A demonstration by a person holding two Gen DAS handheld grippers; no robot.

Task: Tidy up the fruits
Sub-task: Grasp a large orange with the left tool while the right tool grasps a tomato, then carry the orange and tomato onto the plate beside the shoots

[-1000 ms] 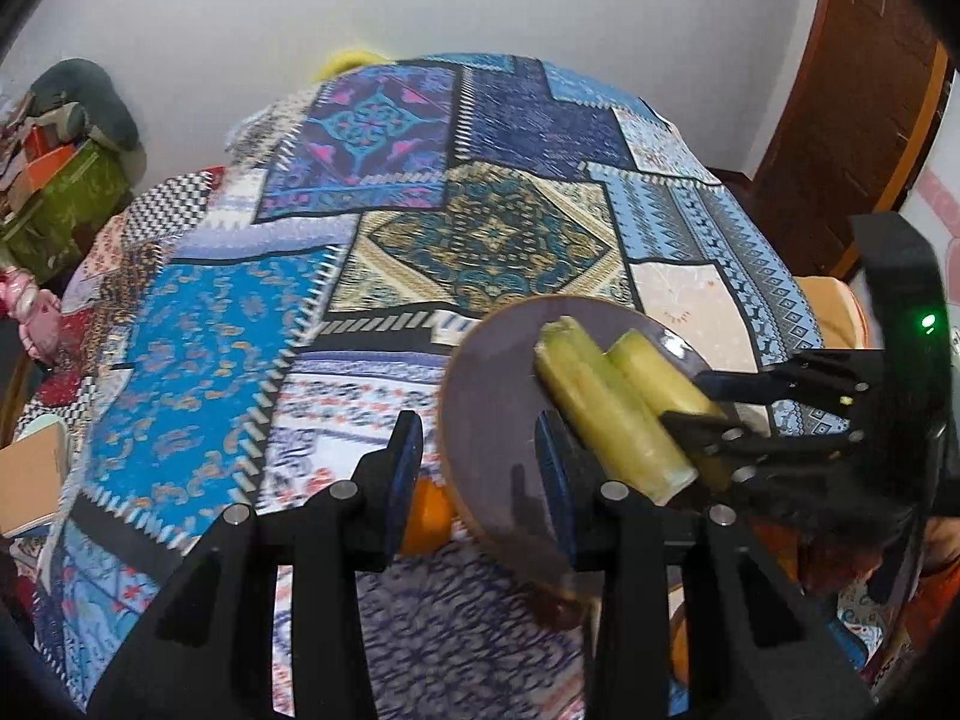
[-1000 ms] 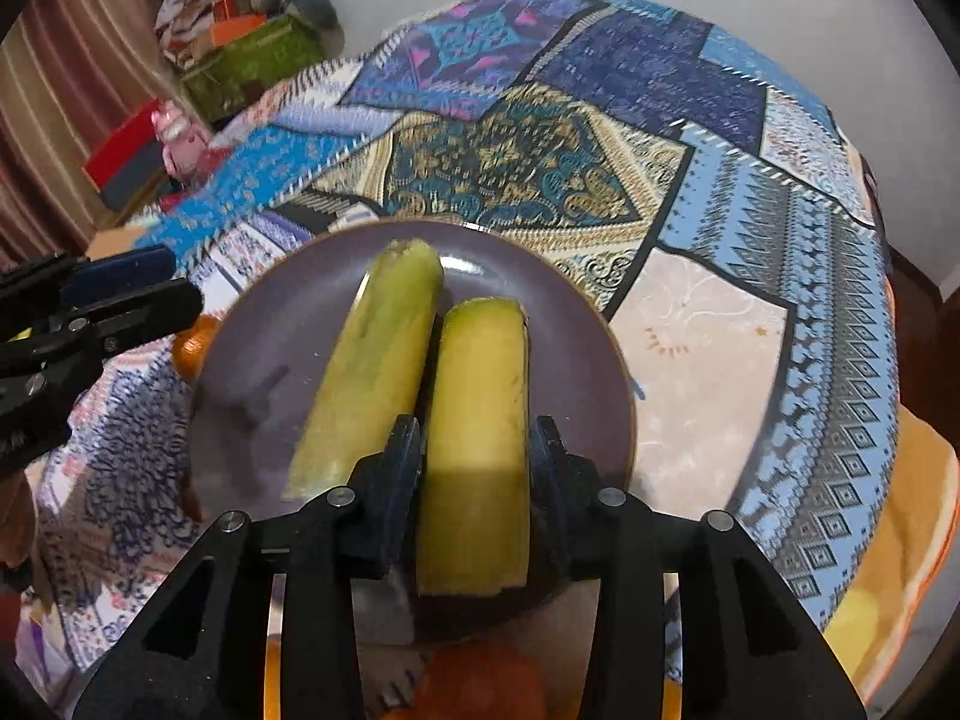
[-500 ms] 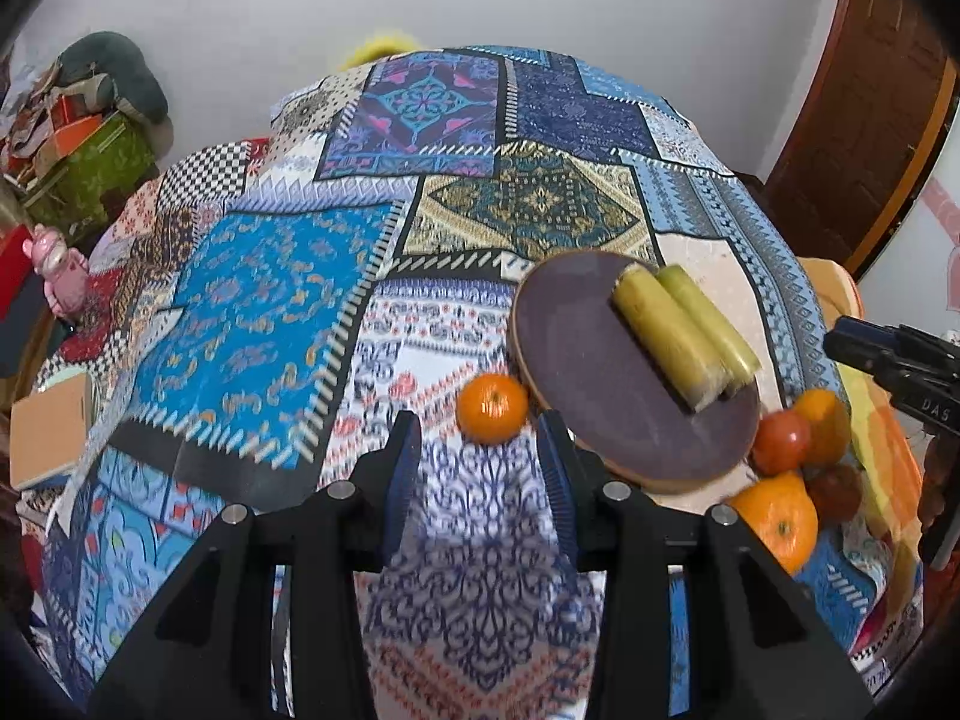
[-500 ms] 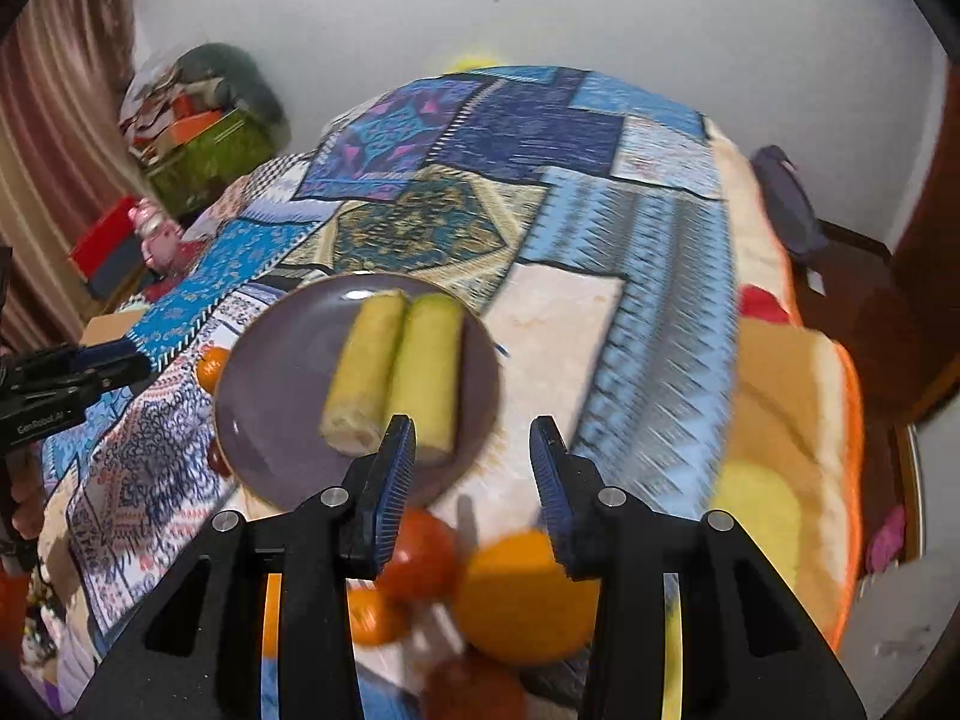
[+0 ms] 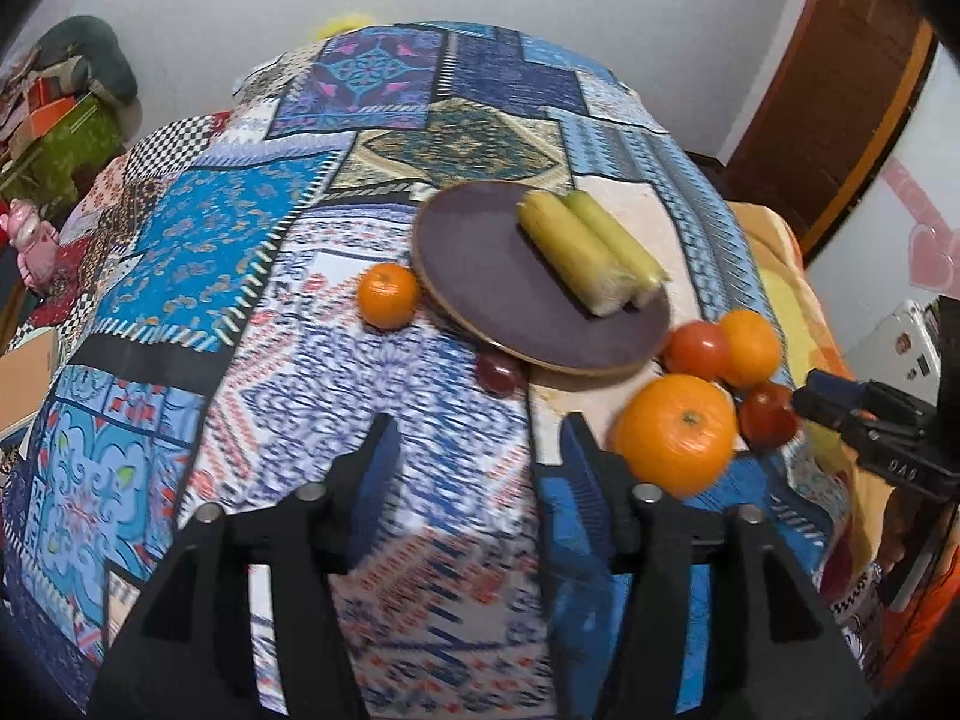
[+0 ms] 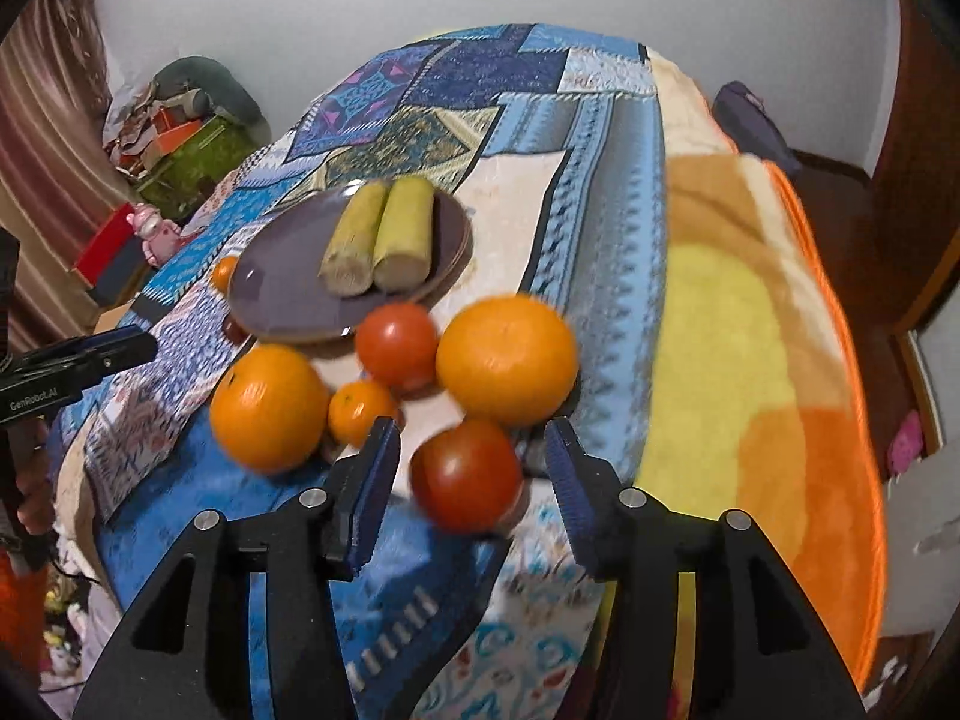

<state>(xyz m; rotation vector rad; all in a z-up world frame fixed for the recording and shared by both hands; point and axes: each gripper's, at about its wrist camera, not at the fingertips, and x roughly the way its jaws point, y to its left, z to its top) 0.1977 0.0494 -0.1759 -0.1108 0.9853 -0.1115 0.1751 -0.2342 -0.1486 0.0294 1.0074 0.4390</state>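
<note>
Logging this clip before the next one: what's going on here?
A person with tongs in each hand is sorting fruit on a quilt-covered bed. Both are open and hold nothing. Two yellow-green pieces lie side by side on the purple plate. The right tongs hover around a red tomato, with oranges and another tomato loose beside the plate. The left tongs hang over bare quilt, near a small orange.

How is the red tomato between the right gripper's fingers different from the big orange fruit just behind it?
The tomato is red and glossy; the big orange is orange and matte. The tomato looks smaller than the orange. The tomato lies between the open fingers of the right gripper, untouched as far as the blur shows; the orange lies beyond them, nearer the plate. Both are round and rest on the patterned cloth, off the plate.
</note>
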